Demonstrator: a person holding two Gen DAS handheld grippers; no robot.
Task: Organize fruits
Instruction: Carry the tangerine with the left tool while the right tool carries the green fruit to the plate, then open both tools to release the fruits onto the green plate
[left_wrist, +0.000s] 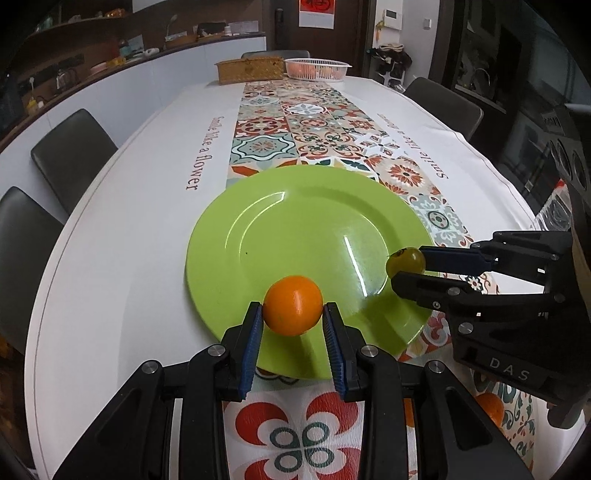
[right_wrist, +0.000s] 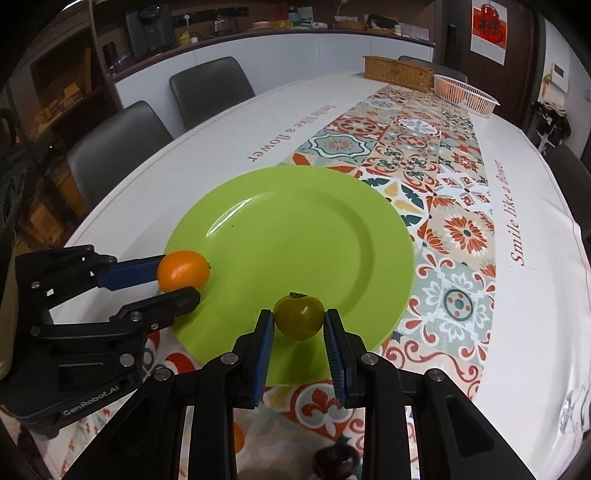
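Left gripper (left_wrist: 293, 312) clamping orange (left_wrist: 293, 304), right gripper (right_wrist: 299, 319) clamping green fruit (right_wrist: 299, 316) — over plate (right_wrist: 295, 229)

Grey chairs (right_wrist: 210, 88) line the white-clothed table (left_wrist: 147, 206) beside a counter (right_wrist: 295, 40).

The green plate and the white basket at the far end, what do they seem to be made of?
Green plate: probably glossy plastic or melamine; uniform colour with sharp light streaks. White basket: likely moulded plastic; thin slotted walls, matte white.
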